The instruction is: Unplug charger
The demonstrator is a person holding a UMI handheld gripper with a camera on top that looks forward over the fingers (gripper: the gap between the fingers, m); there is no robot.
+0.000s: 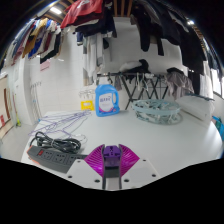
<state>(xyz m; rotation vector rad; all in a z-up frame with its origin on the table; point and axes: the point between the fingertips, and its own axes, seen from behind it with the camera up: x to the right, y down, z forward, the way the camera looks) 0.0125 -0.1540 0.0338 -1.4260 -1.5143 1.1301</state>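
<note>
— While the claw (111,160) hovers over the white tabletop (150,140), what do its pads do?
— They meet, holding nothing.
— And the charger?
— Left of the claw: a dark power strip (53,154) with black cables (58,140).

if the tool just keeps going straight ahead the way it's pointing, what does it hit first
Probably the blue packet standing on the white table, roughly in line beyond the tool. The table between them looks bare. Depth is hard to judge. The power strip lies off to the side, outside that line.
</note>
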